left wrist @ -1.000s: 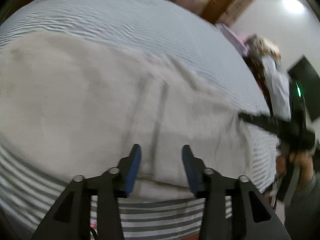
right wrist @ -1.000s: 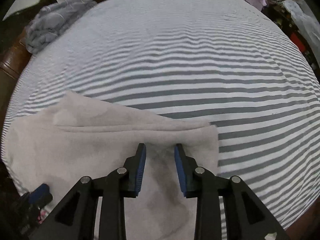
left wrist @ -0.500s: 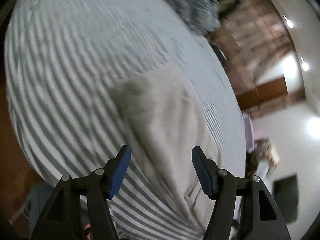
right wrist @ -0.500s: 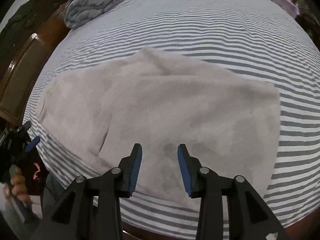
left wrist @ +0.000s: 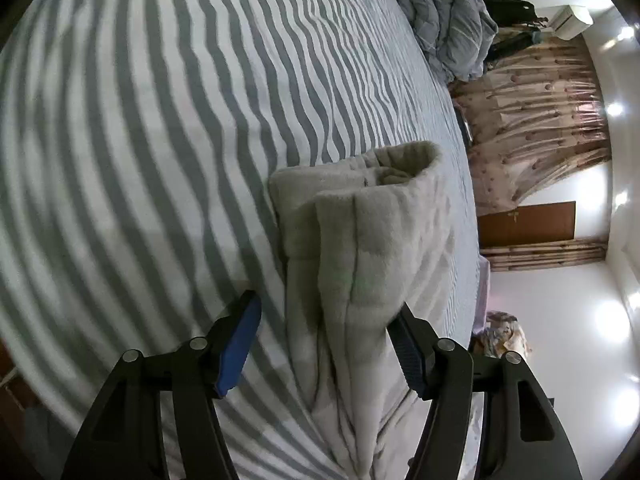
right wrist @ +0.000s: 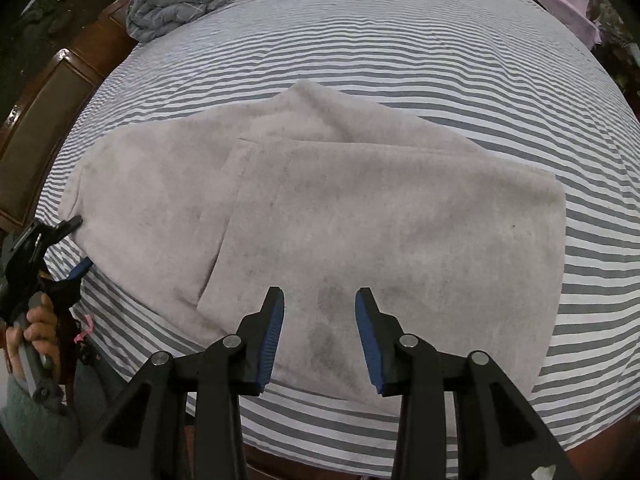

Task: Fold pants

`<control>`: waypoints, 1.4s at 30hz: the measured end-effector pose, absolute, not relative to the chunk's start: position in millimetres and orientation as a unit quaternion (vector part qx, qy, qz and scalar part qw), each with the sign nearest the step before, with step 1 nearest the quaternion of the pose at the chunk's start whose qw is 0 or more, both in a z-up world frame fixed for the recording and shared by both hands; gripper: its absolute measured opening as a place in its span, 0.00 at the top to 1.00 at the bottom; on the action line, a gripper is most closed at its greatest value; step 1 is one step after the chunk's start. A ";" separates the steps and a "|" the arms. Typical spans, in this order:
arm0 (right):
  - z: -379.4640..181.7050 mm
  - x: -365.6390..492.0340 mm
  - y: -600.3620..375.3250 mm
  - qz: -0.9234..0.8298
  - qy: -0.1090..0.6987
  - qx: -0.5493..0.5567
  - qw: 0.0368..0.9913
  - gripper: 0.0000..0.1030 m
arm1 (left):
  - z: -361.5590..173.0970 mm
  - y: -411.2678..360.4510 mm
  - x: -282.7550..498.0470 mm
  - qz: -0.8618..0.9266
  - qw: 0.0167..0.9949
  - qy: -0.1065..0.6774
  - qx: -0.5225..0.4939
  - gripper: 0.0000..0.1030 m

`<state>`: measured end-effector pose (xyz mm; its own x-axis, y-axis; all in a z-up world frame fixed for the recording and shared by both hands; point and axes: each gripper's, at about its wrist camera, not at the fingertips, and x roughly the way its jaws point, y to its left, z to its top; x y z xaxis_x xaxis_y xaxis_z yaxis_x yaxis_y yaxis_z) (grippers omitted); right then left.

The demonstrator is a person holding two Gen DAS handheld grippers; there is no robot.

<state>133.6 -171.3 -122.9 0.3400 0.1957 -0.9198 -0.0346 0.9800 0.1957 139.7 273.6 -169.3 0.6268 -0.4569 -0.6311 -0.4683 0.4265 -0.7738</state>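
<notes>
Left claw released, seemingly straddling pants; right claw hovers released above

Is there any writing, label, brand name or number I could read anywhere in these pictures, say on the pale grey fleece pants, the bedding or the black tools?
None: no readable text shows on the pale grey fleece pants, the grey-and-white striped bedsheet, or either tool.
</notes>
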 end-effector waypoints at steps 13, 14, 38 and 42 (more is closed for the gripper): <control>-154.7 145.4 -176.8 0.053 0.589 0.087 0.802 0.66 | -170.7 265.6 180.1 -0.006 0.750 0.410 -0.518 0.47; -155.6 145.9 -176.4 0.053 0.588 0.087 0.802 0.66 | -169.4 264.9 179.0 -0.006 0.755 0.408 -0.514 0.54; -119.1 109.6 -246.7 0.050 0.529 0.184 0.827 0.58 | 34.8 60.0 155.3 -0.142 0.898 0.347 -0.228 0.76; -104.3 88.9 -294.1 0.022 0.504 0.216 0.836 0.56 | 43.2 -14.6 147.4 -0.189 0.901 0.355 -0.163 0.76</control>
<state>88.9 -294.1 -104.3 0.4906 0.2539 -0.8336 0.1815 0.9058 0.3828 147.4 -14.6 43.2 0.6762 -0.4560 -0.5786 0.2244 0.8756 -0.4277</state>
